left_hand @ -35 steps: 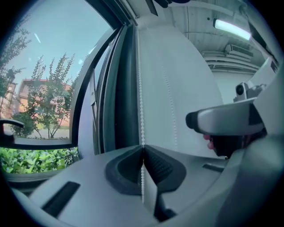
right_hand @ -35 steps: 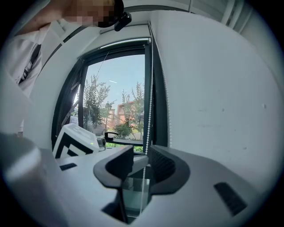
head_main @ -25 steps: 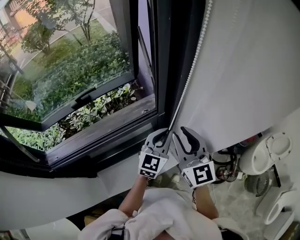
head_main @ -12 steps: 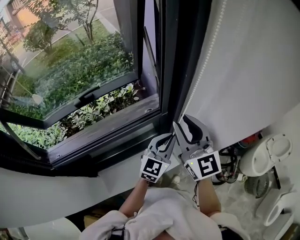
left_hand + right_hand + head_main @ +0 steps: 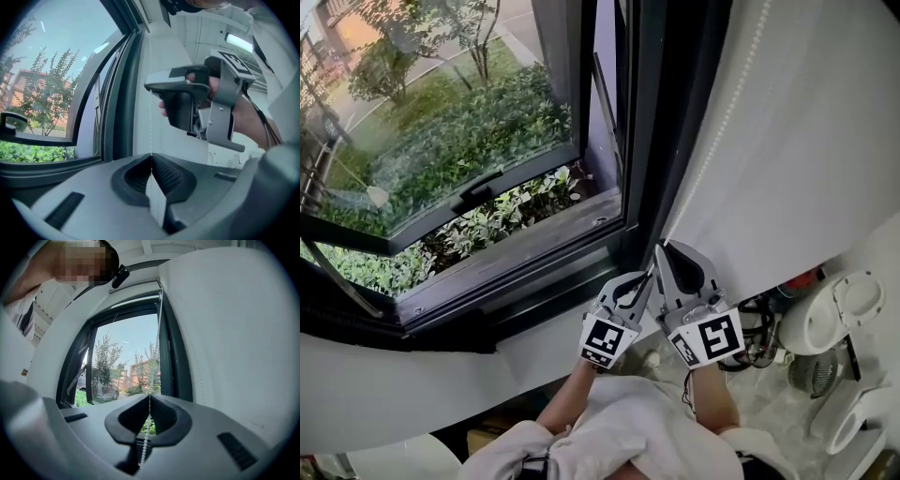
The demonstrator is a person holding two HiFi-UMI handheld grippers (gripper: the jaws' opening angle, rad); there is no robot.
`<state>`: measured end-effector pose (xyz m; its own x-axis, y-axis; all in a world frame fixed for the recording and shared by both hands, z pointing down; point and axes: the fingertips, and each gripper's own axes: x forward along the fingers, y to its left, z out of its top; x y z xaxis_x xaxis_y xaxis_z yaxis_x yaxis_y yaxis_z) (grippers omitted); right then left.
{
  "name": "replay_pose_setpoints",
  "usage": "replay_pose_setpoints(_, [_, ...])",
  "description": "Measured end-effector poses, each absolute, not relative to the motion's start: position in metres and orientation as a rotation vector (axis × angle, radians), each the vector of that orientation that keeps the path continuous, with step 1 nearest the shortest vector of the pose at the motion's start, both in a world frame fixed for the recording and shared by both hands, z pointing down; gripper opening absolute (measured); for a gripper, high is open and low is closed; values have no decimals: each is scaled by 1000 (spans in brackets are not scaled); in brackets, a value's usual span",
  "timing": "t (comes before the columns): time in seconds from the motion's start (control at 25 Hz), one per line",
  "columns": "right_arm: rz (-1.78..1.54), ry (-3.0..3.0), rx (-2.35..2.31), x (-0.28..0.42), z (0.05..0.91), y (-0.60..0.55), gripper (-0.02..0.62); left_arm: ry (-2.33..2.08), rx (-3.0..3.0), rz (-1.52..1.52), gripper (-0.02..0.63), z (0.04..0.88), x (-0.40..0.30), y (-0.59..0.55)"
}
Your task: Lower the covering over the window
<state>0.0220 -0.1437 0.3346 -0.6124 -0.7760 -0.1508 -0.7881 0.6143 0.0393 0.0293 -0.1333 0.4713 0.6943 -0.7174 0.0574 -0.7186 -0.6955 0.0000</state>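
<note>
A white roller blind (image 5: 806, 141) hangs over the right part of the dark-framed window (image 5: 661, 141). Its white bead chain (image 5: 729, 117) runs down the blind's left edge to both grippers. My left gripper (image 5: 644, 278) is shut on the chain, which rises from its closed tips (image 5: 151, 157) in the left gripper view. Just above and right of it, my right gripper (image 5: 659, 249) is closing on the same chain. Its tips (image 5: 149, 398) meet and the beads (image 5: 146, 434) run between them. The right gripper (image 5: 197, 101) also shows in the left gripper view.
An open window sash (image 5: 478, 192) tilts outward over green shrubs (image 5: 459, 131). A white sill (image 5: 384, 389) runs below the frame. White bathroom fixtures (image 5: 839, 305) and dark cables (image 5: 759, 342) stand at the lower right.
The right gripper's jaws stood wide apart beside the chain before and have now come together on it. Both grippers drifted slightly right.
</note>
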Motion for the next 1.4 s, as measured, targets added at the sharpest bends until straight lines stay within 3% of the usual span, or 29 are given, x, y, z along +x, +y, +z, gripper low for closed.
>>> replay_pose_setpoints(1.4, [-222,2872,-1316,16,469,-134,-3,-1080,2711,329,17,605,35,-122])
